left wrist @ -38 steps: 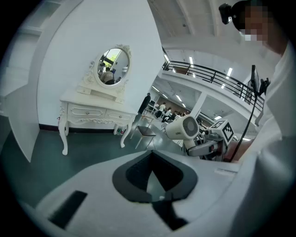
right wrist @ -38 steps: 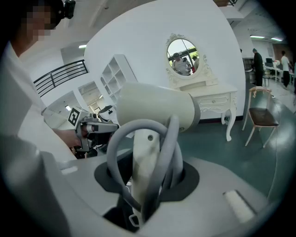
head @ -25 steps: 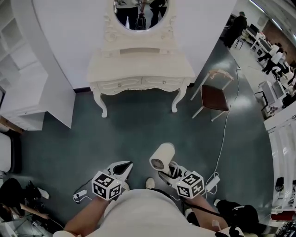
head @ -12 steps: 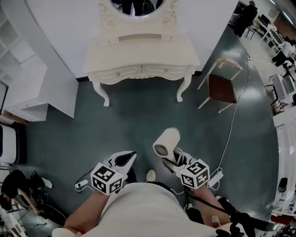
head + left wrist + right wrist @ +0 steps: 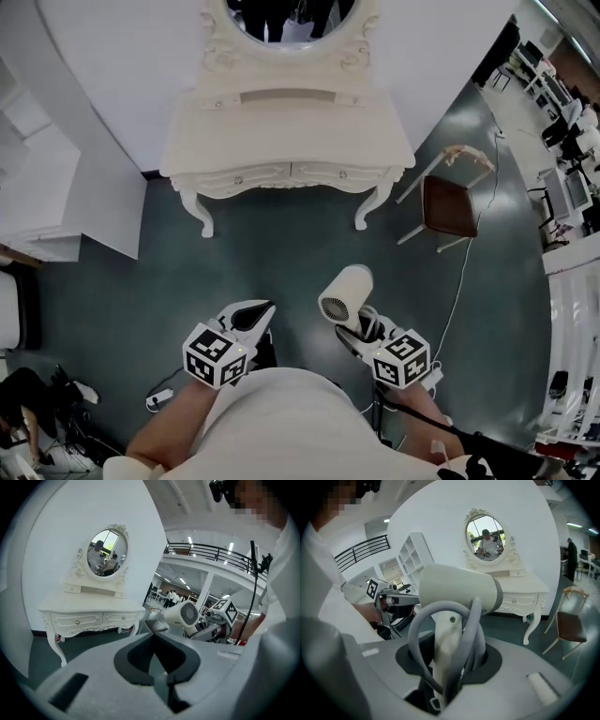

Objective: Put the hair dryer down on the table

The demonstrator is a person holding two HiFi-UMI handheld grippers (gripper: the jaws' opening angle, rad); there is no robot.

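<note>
My right gripper [image 5: 352, 332] is shut on the handle of a cream hair dryer [image 5: 345, 292], held upright above the green floor with its grilled back end toward me. In the right gripper view the dryer [image 5: 457, 590] fills the middle, its grey cord [image 5: 419, 625] looped round the handle between the jaws of the right gripper [image 5: 450, 670]. The left gripper [image 5: 262, 310] hangs beside it, shut and holding nothing; from the left gripper [image 5: 151, 637] the dryer [image 5: 183, 615] shows to the right. The white dressing table [image 5: 281, 131] stands ahead, some way off.
An oval mirror [image 5: 281, 14] rises from the table's back. A wooden chair [image 5: 448, 204] stands right of the table, with a white cable [image 5: 459, 281] trailing over the floor below it. White shelves [image 5: 47, 178] line the left wall. People sit at desks [image 5: 572, 178] far right.
Both grippers have moved forward toward the dressing table, which now sits nearer and larger in the head view. The hair dryer stays in the right gripper.
</note>
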